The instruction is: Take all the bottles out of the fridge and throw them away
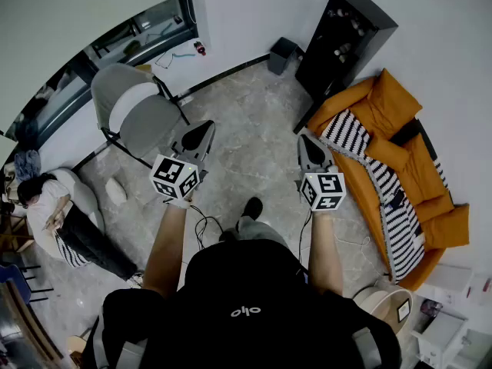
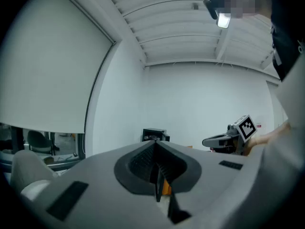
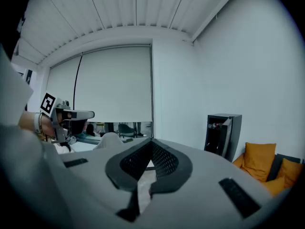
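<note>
Head view: left gripper (image 1: pixel 204 129) and right gripper (image 1: pixel 305 139) are held out over the floor (image 1: pixel 246 121) mid-room, nothing within reach. Step looks like the approach. The fridge (image 1: pixel 344 41) is the black cabinet at upper right of frame, just beside the orange sofa (image 1: pixel 400 167) and well apart from both grippers. Its door (image 3: pixel 225 135) looks ajar; bottles inside are too small to confirm. Walk up square to the opening, part the jaws before reaching in, grip each bottle by the body. Both sets of jaws: together, holding nothing.
</note>
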### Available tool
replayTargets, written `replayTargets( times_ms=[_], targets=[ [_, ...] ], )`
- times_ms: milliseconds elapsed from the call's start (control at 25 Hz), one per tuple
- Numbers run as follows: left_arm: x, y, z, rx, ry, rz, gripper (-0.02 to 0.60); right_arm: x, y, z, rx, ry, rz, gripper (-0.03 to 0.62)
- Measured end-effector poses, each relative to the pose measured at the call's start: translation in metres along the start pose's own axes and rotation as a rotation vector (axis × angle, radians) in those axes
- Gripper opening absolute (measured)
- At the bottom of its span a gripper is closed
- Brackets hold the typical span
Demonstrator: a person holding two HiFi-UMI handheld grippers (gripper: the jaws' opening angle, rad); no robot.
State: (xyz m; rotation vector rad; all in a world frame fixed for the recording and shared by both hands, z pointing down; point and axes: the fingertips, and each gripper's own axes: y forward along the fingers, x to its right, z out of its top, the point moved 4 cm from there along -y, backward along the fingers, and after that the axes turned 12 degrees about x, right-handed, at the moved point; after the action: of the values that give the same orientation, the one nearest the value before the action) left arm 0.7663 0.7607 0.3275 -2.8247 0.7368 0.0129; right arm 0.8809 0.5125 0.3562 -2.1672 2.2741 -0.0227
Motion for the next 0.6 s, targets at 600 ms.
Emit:
replayTargets(
  times_ms=[600],
  targets=[
    [-0.064,0.112,-0.028,-0.071,0.025,0.063,0.000,0.081,0.109,0.005,-0.002,-0.010,0.012,0.000]
  ],
)
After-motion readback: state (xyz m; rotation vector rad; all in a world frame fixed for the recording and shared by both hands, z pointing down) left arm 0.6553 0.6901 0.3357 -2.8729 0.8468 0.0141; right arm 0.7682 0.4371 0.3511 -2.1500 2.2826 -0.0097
